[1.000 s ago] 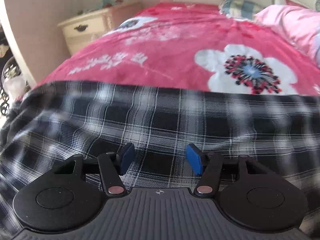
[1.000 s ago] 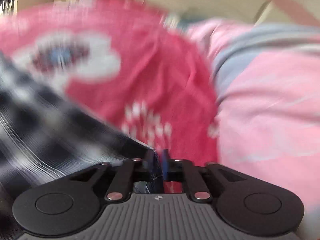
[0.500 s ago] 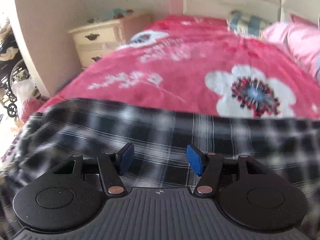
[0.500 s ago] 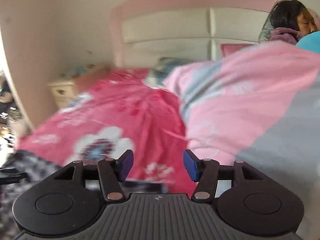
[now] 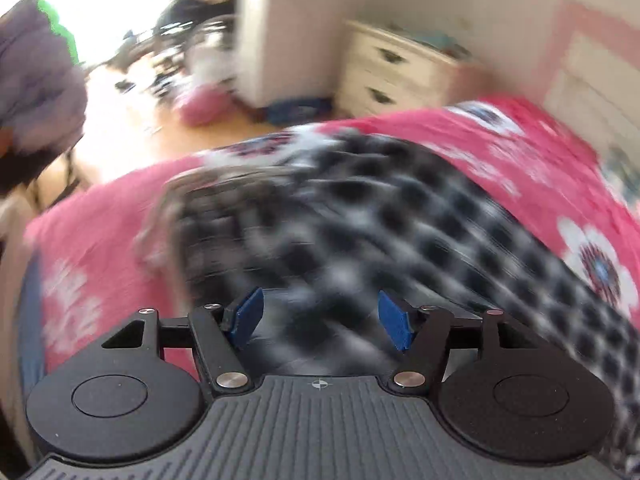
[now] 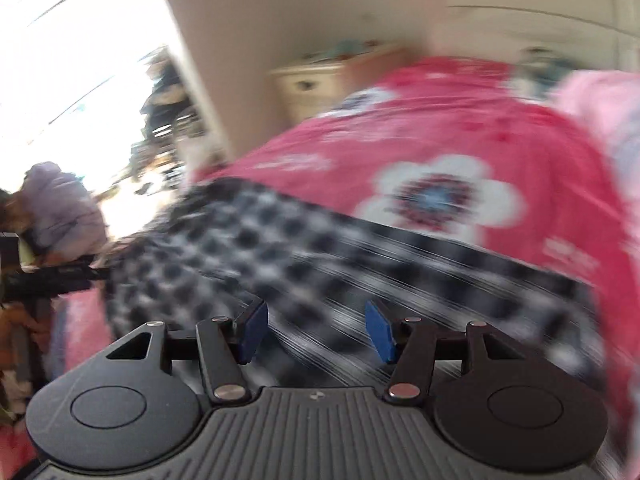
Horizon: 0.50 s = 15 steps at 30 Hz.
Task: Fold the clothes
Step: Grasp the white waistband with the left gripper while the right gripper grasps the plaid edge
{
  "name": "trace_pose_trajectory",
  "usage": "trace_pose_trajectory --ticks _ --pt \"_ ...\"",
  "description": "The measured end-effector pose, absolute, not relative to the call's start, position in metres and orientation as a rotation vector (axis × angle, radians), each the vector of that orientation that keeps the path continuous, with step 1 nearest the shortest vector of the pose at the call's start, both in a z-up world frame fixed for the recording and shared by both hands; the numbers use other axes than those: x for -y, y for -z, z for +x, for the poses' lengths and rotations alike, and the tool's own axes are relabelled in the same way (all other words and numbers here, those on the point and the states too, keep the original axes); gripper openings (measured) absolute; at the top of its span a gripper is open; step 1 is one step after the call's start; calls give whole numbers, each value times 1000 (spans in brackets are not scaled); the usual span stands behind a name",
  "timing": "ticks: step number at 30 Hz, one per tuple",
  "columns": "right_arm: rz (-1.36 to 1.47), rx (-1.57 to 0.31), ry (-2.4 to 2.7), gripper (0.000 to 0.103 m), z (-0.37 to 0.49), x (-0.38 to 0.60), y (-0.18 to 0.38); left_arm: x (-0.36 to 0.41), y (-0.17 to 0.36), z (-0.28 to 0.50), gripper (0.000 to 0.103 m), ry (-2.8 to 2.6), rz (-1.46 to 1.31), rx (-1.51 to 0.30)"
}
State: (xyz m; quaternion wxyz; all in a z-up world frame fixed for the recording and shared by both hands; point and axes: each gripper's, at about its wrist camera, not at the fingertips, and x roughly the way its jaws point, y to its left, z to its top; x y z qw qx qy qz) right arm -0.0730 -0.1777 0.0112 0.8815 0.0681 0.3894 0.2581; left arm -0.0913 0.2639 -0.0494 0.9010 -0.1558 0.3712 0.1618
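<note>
In the left wrist view, the left gripper point(image 5: 320, 320) stood with its blue pads point(image 5: 248, 312) apart and nothing between them; its jaws had just been opening a little wider. Below and ahead of it, the checked garment point(image 5: 360, 220) lay spread on the red flowered bedcover point(image 5: 520, 160), with its black and white cloth reaching from under the gripper to the far edge of the bed. The picture was much blurred, so the collar or sleeves could not be told. A cream bedside cabinet point(image 5: 400, 72) stood beyond the bed.

In the right wrist view, the right gripper point(image 6: 316, 332) was also released: its jaws had just been opening and held no cloth. The same checked garment point(image 6: 280, 248) lay in a long band across the bedcover point(image 6: 460, 128), just under the pads. At the left edge, a person in a pale purple sleeve point(image 6: 60, 208) was visible.

As a judgement, the garment looked light, thin and very soft. It would sag and wrinkle when lifted, and it would not keep a shape without support. It was not fragile and probably not slippery. The best places to hold it seemed to be two corners or one straight edge, one gripper at each end, pinching only one layer so the fold stays even.
</note>
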Motion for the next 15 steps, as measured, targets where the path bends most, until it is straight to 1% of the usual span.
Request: trace_pose_trajectory --ticks 4,5,7,11,14,15 --pt "102 -812 -705 61 9 89 -6 -312 59 -95 68 -442 -452 -709" --pt "85 -815 -744 66 35 64 -2 -323 63 -93 69 -461 -487 -697" --pt "49 -827 -768 66 87 11 12 -340 74 -82 74 -468 -547 -702" --pt "-2 -884 -823 70 170 -82 41 -365 99 -65 74 -457 -642 -732" --pt "-1 -937 -846 72 223 -141 64 -377 107 -62 74 -429 -680 -713" --pt "2 -947 -844 75 237 -157 70 -380 109 -61 74 -420 -687 -703"
